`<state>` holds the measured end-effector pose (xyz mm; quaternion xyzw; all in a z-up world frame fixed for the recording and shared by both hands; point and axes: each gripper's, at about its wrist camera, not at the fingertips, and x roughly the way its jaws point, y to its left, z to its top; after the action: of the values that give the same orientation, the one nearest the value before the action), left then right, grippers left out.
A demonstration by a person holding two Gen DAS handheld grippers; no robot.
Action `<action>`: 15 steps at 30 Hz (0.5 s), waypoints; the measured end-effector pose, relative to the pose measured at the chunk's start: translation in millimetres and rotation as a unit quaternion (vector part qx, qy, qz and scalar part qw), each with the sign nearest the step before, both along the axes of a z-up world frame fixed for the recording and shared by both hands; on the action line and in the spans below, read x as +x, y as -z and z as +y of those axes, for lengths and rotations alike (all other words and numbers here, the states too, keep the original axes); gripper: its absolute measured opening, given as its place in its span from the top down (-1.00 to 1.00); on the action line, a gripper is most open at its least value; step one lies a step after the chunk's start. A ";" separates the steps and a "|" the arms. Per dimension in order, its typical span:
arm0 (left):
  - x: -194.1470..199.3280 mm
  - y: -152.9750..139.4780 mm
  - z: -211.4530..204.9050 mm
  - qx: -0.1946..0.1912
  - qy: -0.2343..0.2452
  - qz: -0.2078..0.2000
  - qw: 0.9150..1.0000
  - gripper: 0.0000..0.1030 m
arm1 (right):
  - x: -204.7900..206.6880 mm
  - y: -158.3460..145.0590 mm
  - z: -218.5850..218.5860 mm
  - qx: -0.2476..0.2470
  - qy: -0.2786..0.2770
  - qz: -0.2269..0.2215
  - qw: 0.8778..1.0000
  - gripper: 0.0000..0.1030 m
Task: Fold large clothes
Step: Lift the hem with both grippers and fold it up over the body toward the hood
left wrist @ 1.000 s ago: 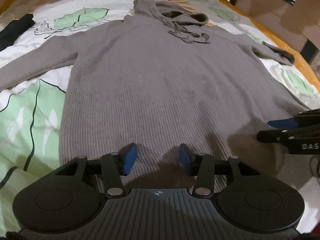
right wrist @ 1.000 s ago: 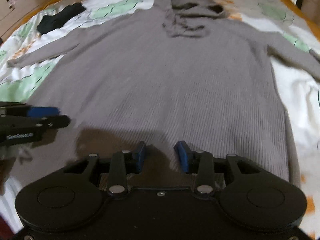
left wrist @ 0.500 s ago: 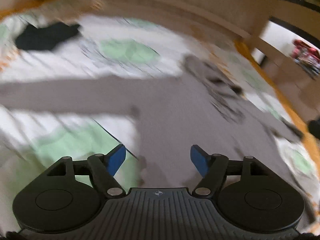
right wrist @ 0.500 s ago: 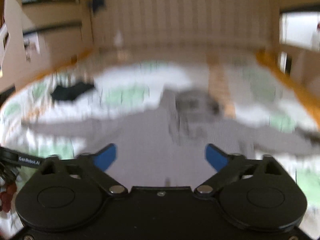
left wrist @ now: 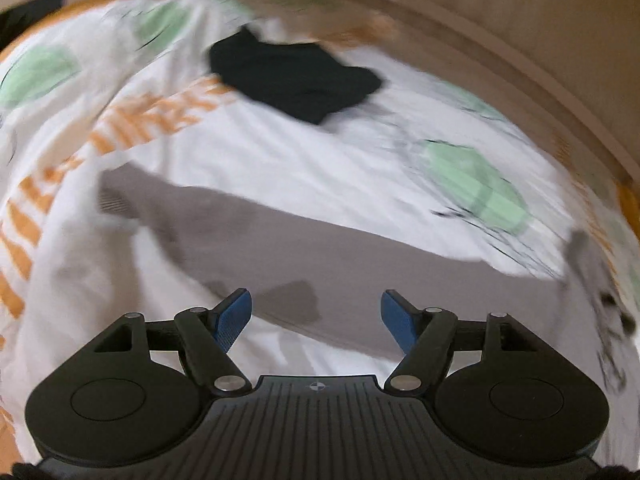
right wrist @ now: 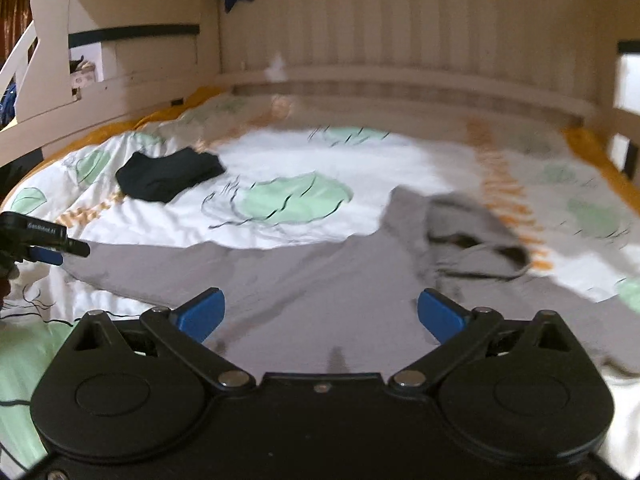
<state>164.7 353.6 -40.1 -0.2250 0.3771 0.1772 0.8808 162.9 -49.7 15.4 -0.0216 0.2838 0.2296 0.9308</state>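
Your left hand-held gripper (left wrist: 316,312) has swung from the hem to over the hoodie (right wrist: 320,280) sleeve; both it and your right hand-held gripper (right wrist: 320,314) now gape wider, empty.

Matt grey knit hoodie (right wrist: 320,276) on seemingly cotton printed sheet (right wrist: 280,160).

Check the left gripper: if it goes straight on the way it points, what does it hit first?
Probably the outstretched sleeve of the grey knit hoodie, lying across the bedsheet just beyond the open left gripper. Depth is blurred, so not certain.
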 end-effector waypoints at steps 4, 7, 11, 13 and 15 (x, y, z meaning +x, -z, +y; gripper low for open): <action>2.9 14.4 46.5 -0.024 -0.048 0.019 0.998 -0.36 | 13.7 8.7 12.2 0.016 -0.011 0.036 0.999 -0.99; 9.4 26.6 64.8 -0.041 -0.062 0.029 0.997 -0.36 | 23.2 15.9 20.6 0.024 -0.018 0.057 0.998 -0.99; 24.7 40.7 79.2 -0.058 -0.064 0.032 0.996 -0.34 | 35.0 27.6 29.0 0.039 -0.029 0.091 0.995 -0.99; 28.9 42.1 82.2 -0.048 -0.070 0.017 0.996 -0.26 | 40.8 33.0 33.8 0.042 -0.029 0.103 0.993 -0.99; 29.6 42.0 85.1 -0.039 -0.079 -0.002 0.996 0.82 | 45.6 37.7 38.4 0.042 -0.029 0.106 0.993 -0.99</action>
<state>194.3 438.8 -82.1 -0.2883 0.3628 0.2309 0.8555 208.5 -11.3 -22.4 0.0331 0.3699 0.2693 0.8886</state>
